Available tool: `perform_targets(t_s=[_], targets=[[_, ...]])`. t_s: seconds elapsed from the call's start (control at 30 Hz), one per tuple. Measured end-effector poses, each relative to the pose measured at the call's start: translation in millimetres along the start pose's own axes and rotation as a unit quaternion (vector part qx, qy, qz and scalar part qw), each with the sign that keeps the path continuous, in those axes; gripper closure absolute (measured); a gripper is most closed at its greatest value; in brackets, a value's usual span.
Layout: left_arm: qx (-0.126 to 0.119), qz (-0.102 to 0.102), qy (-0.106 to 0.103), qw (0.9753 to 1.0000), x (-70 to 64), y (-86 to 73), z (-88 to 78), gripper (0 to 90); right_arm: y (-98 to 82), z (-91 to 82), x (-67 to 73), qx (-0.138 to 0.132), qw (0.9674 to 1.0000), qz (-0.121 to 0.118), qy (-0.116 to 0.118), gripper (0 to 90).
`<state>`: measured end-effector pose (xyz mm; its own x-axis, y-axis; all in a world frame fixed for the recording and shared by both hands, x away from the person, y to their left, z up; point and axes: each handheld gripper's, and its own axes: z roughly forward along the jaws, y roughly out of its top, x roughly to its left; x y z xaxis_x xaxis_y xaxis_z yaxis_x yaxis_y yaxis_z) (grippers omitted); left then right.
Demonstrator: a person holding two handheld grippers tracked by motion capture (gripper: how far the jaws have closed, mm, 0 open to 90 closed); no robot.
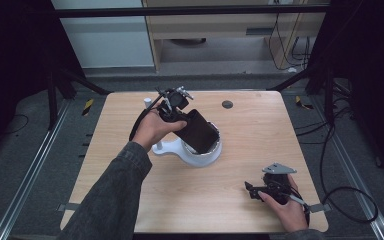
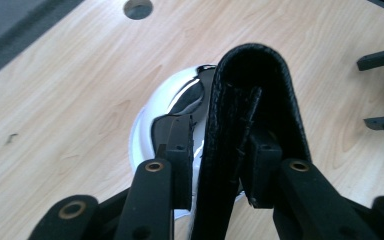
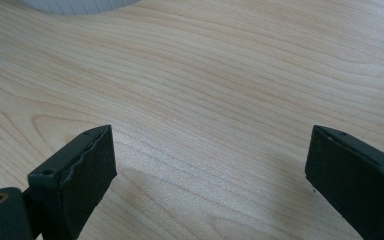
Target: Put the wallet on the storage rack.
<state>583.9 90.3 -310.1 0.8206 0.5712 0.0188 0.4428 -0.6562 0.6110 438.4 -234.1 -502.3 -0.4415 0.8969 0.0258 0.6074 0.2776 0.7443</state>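
Observation:
My left gripper (image 1: 184, 114) holds a black leather case (image 1: 200, 131) tilted over a white stand with a shiny metal bowl (image 1: 206, 156) near the table's middle. In the left gripper view the case (image 2: 252, 70) stands folded between the jaws of the left gripper (image 2: 220, 155). One wall is pinched and the right jaw seems to sit inside the fold. The chrome bowl (image 2: 180, 95) lies just beneath. My right gripper (image 1: 251, 190) rests low at the front right with its jaws wide apart. Between the jaws of the right gripper (image 3: 210, 170) there is bare wood.
A round grey grommet (image 1: 227, 104) sits in the wooden table (image 1: 260, 140) at the back. A small white cylinder (image 1: 148, 102) stands at the back left by the left hand. Cables trail off the right side. The right gripper's jaws (image 2: 380, 60) show far off.

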Motion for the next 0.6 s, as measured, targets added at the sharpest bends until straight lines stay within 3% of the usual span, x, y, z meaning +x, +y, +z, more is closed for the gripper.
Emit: perform_targets(t_s=[0.27, 0.6], targets=[[-0.020, -0.001, 0.022, 0.9996, 0.8, 0.6, -7.7, 66.8, -0.2, -0.4, 0.6, 0.001, 1.0000, 0.001, 0.003, 6.3], [-0.032, -0.005, 0.029, 0.9991, 2.3, 2.7, -17.8, 64.9, -0.3, -0.3, 0.7, 0.003, 1.0000, 0.000, 0.003, 6.3]])
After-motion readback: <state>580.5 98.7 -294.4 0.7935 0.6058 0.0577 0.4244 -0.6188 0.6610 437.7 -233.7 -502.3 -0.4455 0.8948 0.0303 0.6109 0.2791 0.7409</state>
